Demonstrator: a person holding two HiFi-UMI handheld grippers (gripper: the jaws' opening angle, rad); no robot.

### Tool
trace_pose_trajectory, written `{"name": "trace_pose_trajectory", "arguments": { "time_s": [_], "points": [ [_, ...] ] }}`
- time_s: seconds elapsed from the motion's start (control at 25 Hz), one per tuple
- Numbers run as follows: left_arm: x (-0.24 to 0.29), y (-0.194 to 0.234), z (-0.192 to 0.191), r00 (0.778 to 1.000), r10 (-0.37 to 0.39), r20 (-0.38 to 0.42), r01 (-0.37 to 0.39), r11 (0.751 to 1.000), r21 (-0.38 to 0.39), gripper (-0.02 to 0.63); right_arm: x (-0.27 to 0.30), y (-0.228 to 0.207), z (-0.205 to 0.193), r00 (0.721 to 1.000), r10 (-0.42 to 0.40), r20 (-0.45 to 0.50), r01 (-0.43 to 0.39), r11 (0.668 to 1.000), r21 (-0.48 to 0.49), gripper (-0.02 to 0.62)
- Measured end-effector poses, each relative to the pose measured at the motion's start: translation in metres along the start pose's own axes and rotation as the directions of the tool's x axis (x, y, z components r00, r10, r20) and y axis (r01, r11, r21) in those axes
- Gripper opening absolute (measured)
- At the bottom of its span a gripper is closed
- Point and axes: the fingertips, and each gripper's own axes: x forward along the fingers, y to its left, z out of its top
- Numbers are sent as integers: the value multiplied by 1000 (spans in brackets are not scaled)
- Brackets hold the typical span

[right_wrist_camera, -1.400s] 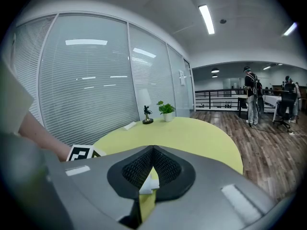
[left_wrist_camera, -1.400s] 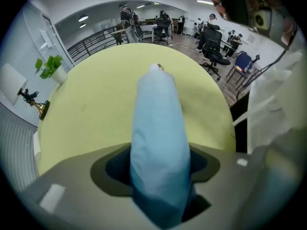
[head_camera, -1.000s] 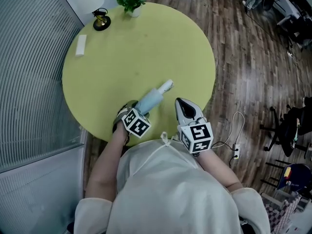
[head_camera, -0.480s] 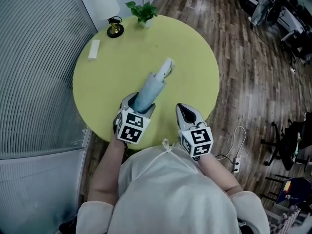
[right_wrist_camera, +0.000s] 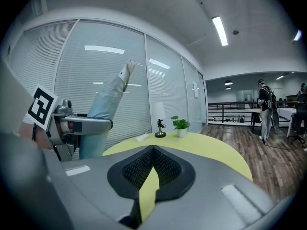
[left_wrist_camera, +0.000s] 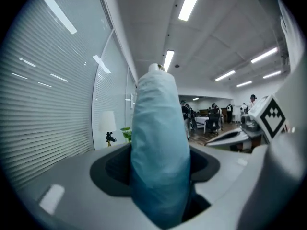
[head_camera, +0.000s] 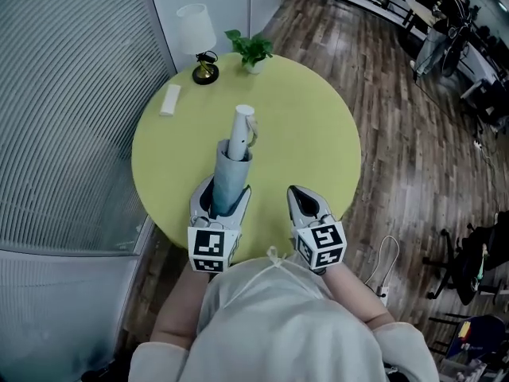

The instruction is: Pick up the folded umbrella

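Observation:
The folded umbrella, pale blue with a white handle end, is held off the round yellow table. My left gripper is shut on its lower part, and the handle points away from me. In the left gripper view the umbrella fills the gap between the jaws. My right gripper hovers beside it at the table's near edge, shut with nothing in it. In the right gripper view the umbrella slants up at the left, above the shut right gripper.
At the table's far side stand a white-shaded lamp, a small potted plant and a flat white block. A glass wall with blinds runs along the left. Wooden floor with chairs and a cable lies to the right.
My left gripper has risen with the umbrella, lifting it off the table and swinging its handle from up-right to straight away from me. The right gripper has shifted only a little.

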Motion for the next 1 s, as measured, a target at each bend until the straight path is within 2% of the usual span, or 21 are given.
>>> {"name": "trace_pose_trajectory", "arguments": {
  "time_s": [0.12, 0.28, 0.48, 0.68, 0.84, 1.0],
  "points": [
    [-15, -2, 20, 996, 63, 58, -60, 997, -42, 302, -10, -4, 11, 1000, 10, 10, -10, 1000, -4, -2],
    [-23, 19, 26, 993, 84, 80, -75, 991, -110, 302, 5, 11, 17, 1000, 24, 16, -24, 1000, -14, -2],
    [-19, 25, 33, 991, 98, 92, -91, 992, -85, 302, 12, 15, 28, 999, 43, 33, -43, 999, -2, -2],
    [-8, 33, 26, 992, 97, 75, -90, 992, -91, 302, 25, 17, 34, 998, 61, 34, -60, 998, -7, -2],
    [-5, 18, 27, 992, 101, 69, -97, 993, -63, 303, 16, 9, 34, 997, 68, 30, -68, 998, -8, -2],
    [-1, 17, 26, 993, 101, 59, -96, 993, -73, 302, 18, 9, 37, 997, 70, 35, -70, 997, -12, -2]
  ]
}}
